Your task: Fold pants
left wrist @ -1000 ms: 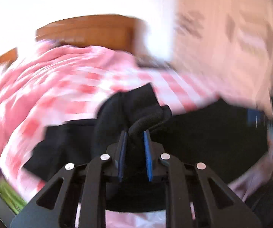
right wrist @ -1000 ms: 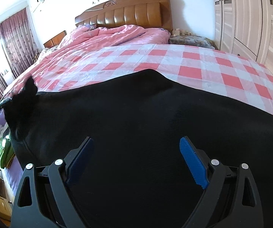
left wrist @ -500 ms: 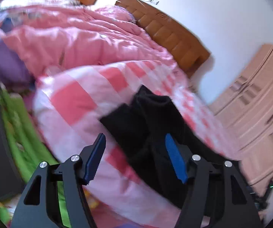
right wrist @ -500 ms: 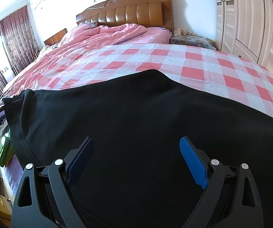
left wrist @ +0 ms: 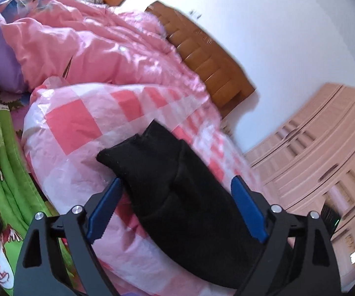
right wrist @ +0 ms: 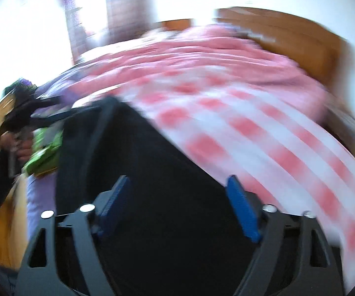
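Left wrist view: the black pants (left wrist: 177, 197) lie on the checked bed (left wrist: 73, 128), a folded band whose long axis runs from between the pads up and left to a free end near the bed's edge. The left tongs (left wrist: 177, 212) are opening wide, cloth between the pads but unpressed; a second ago they pinched a bunched fold.

Right wrist view, blurred: pants (right wrist: 152, 172) spread below the right tongs (right wrist: 180, 209), which are closing, no pad pressing cloth. Earlier this view was sharp and the jaws wider. The left tongs (right wrist: 44, 116) show at left, in a hand (right wrist: 17, 145).

1 black pants (left wrist: 177, 187), 2 grippers (left wrist: 175, 197) (right wrist: 177, 197), 1 checked cover (left wrist: 73, 123), 1 headboard (left wrist: 202, 56).
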Tool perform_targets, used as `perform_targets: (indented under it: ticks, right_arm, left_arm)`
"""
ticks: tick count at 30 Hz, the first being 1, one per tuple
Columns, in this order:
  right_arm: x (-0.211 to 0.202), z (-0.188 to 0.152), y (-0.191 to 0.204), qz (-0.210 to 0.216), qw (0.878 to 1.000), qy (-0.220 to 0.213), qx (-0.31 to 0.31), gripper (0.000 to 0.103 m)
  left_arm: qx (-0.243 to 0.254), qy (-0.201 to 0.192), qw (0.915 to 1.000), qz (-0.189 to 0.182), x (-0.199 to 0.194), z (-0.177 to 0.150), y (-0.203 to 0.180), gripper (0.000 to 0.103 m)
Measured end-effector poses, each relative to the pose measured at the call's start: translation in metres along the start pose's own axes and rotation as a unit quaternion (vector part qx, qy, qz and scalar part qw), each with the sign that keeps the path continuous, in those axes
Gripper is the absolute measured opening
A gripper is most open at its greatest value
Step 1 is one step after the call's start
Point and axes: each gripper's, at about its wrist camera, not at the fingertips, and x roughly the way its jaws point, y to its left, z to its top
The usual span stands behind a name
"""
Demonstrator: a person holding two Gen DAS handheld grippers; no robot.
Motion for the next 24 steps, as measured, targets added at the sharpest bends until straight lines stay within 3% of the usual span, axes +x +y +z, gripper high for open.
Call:
perform_targets:
  ticks: [2,6,10,11,13,15,17,20,24]
  right_arm:
    - [0.041,0.029,0.013,0.050,0.997,0.021,-0.048,0.057]
    - [0.094,0.053,0.021,0.103,0.990,0.048,-0.085,0.050]
    - [0.136,0.061,0.022,0.132,0.982,0.084,-0.102,0.038]
    - [0.144,0.060,0.018,0.137,0.981,0.093,-0.101,0.036]
    - [0.150,0.061,0.014,0.153,0.980,0.092,-0.093,0.035]
    - [0.152,0.062,0.014,0.160,0.978,0.094,-0.092,0.027]
    - [0.149,0.061,0.017,0.168,0.976,0.093,-0.101,0.014]
    - [0.141,0.058,0.026,0.143,0.978,0.078,-0.130,0.009]
    - [0.120,0.064,0.026,0.123,0.984,0.037,-0.127,0.008]
  left_arm:
    - [0.002,0.010,0.9996,0.027,0.011,0.000,0.002,0.089]
    - [-0.009,0.012,0.9992,0.038,0.017,-0.005,0.011,0.087]
    - [0.009,0.022,0.9979,0.060,0.021,-0.009,0.012,0.061]
    - [0.012,0.027,0.9978,0.059,0.022,-0.009,0.012,0.060]
    - [0.014,0.028,0.9976,0.062,0.023,-0.009,0.012,0.060]
    - [0.018,0.026,0.9973,0.067,0.025,-0.007,0.012,0.060]
    - [0.031,0.029,0.9966,0.071,0.028,-0.005,0.011,0.049]
    - [0.076,0.020,0.9932,0.086,0.028,-0.004,-0.002,0.027]
    - [0.130,-0.017,0.9866,0.097,0.016,-0.002,-0.029,0.022]
